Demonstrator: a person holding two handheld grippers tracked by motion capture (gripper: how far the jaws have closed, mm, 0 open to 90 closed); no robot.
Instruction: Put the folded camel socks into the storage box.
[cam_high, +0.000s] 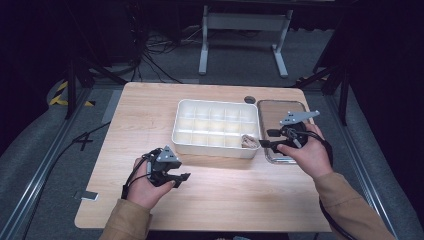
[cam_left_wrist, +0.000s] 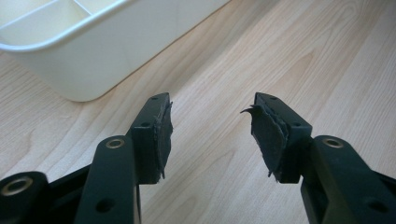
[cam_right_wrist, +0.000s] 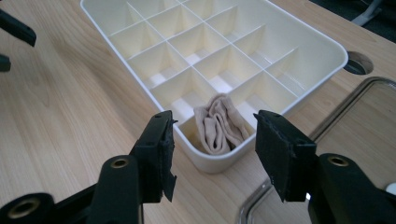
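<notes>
Two grippers, both open: my left gripper (cam_high: 172, 176) hovers empty over the bench (cam_high: 220, 200) near its front edge; the rolled beige cloth (cam_right_wrist: 219, 123) sits in the divided tray's (cam_high: 190, 145) front-right corner compartment, my right gripper (cam_high: 266, 138) just beside it.

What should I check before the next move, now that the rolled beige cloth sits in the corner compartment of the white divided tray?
1. Rolled beige cloth fully inside its corner compartment of the white divided tray: ok, though its top reaches about rim height.
2. Right gripper free of the cloth: ok, jaws apart with nothing between them.
3. Left gripper empty: ok, jaws open over bare table.
4. Other compartments free: ok, those visible are empty.
5. Clear container beside the tray holding another item: cannot tell, the right hand covers part of it.
6. Tray flat on the table: ok.
</notes>
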